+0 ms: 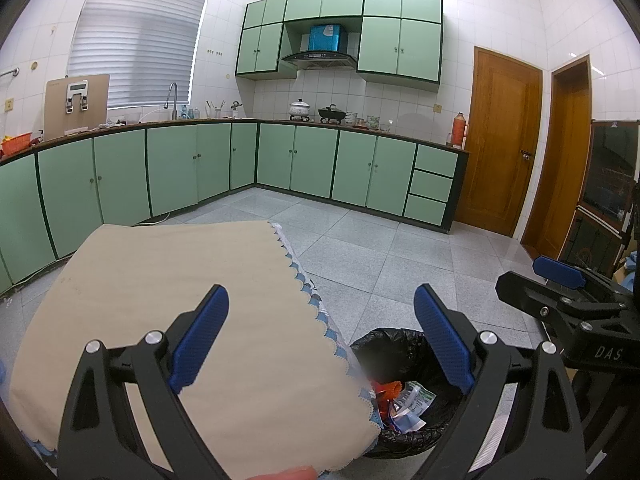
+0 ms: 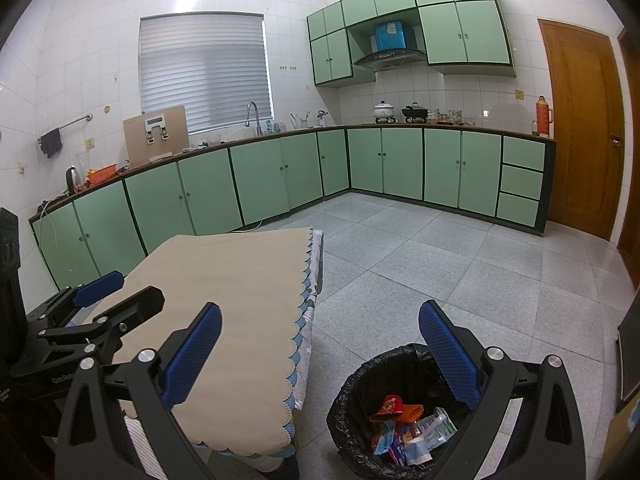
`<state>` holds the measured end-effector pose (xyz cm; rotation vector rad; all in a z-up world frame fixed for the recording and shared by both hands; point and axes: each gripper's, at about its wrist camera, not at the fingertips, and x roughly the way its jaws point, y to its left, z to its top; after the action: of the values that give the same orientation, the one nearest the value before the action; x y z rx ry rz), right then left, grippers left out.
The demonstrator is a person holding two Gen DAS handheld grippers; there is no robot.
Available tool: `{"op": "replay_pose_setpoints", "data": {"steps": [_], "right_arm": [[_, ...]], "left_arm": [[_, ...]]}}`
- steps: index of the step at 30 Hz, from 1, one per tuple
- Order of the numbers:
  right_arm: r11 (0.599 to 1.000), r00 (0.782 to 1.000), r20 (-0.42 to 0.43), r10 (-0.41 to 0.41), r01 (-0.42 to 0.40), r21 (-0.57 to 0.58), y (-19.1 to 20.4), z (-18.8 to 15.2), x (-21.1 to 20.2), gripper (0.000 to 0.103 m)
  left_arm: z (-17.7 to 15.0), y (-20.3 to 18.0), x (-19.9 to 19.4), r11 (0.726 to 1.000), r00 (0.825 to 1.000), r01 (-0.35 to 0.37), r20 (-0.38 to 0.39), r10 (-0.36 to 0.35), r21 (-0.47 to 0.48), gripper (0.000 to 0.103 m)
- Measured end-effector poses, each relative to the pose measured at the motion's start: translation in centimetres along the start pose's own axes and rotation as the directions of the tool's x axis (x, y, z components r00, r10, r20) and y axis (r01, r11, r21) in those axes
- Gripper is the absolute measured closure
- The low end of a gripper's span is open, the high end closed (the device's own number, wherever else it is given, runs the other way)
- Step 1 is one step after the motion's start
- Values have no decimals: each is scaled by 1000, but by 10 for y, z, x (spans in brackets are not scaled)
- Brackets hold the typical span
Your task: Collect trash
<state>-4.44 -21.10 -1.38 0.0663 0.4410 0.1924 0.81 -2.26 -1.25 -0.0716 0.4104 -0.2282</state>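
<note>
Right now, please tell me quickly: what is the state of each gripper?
Left gripper: jaws open, holding nothing.
Right gripper: jaws open, holding nothing.

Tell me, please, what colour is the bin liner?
The bin liner is black, crinkled plastic; the right wrist view shows it best.

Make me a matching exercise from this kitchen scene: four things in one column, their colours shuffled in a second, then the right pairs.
Things:
1. tablecloth
2. bin liner
3. thermos
4. gripper pads

Colours:
A. black
B. blue
C. beige
D. orange-red

Pairs: 1-C, 2-A, 3-D, 4-B
</note>
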Motion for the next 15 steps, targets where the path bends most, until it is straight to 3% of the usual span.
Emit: {"op": "replay_pose_setpoints", "data": {"steps": [15], "right_arm": [[1000,1000,0,-2,2,-6,3,-1,0,6]], "left_arm": [[0,1,-1,1000,1000,1,1,-1,-1,12]]}}
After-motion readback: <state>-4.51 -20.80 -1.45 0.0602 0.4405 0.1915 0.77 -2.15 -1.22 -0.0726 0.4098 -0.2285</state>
